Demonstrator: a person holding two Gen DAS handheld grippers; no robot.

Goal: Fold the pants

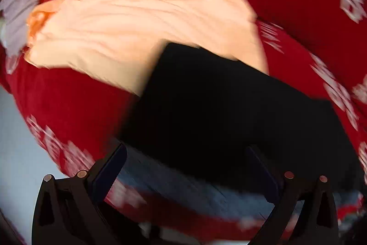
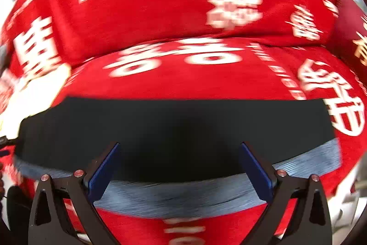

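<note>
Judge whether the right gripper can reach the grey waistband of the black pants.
Probably yes: the right gripper is open, and the grey ribbed waistband lies uncovered between its fingers.

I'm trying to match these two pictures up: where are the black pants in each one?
Left wrist view: the black pants fill the lower middle, ahead of the open left gripper, overlapping a peach cloth.
Right wrist view: the black pants stretch across the lower middle, ahead of the open right gripper.
Shared landmark: the grey-blue band along their near edge.
</note>
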